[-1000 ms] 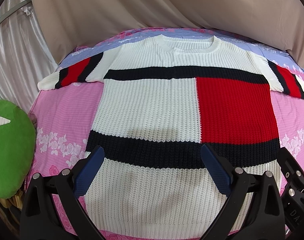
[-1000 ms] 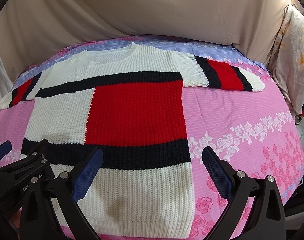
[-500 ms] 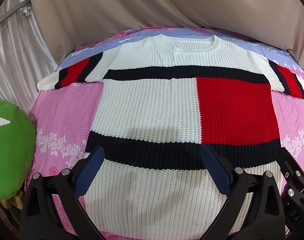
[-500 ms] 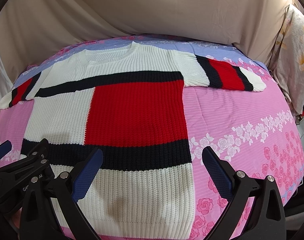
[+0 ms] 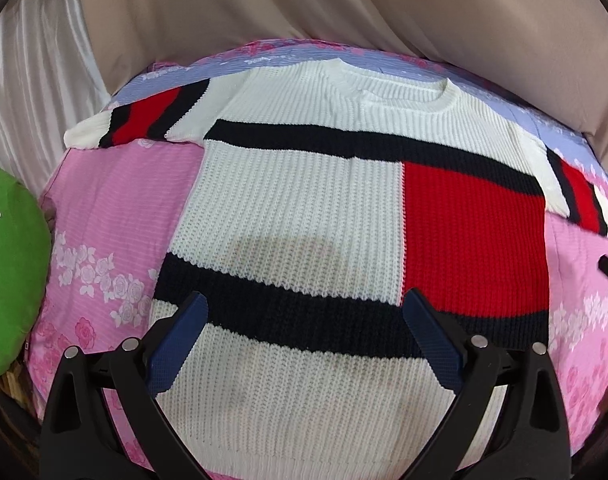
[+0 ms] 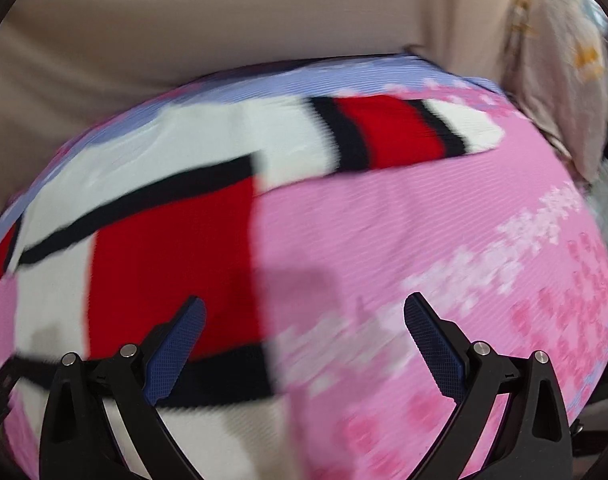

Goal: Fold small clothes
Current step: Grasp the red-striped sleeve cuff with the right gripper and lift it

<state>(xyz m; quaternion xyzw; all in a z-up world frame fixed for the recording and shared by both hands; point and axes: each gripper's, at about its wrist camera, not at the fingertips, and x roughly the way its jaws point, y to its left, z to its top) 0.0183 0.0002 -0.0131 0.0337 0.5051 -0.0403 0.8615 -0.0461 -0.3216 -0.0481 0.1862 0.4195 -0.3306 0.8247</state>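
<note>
A knit sweater [image 5: 304, 216] in white, red and navy blocks lies flat and face up on the bed, both short sleeves spread out. My left gripper [image 5: 306, 318] hovers open above its lower half, fingers either side of the navy band. The right wrist view is motion-blurred: the sweater [image 6: 164, 240] fills its left side, with the right sleeve [image 6: 392, 132] stretched toward the far right. My right gripper [image 6: 304, 320] is open over the sweater's right side edge and the pink sheet, holding nothing.
A pink floral bedsheet [image 5: 104, 220] covers the bed, with a lilac strip at the far edge. A green cushion [image 5: 8, 272] sits at the left. Beige cloth [image 5: 304, 8] hangs behind. A pale patterned fabric [image 6: 564, 72] hangs at the far right.
My right gripper has swung quickly to the right and forward, off the sweater's lower body toward its right edge. My left gripper has tilted slightly; the sweater has not moved.
</note>
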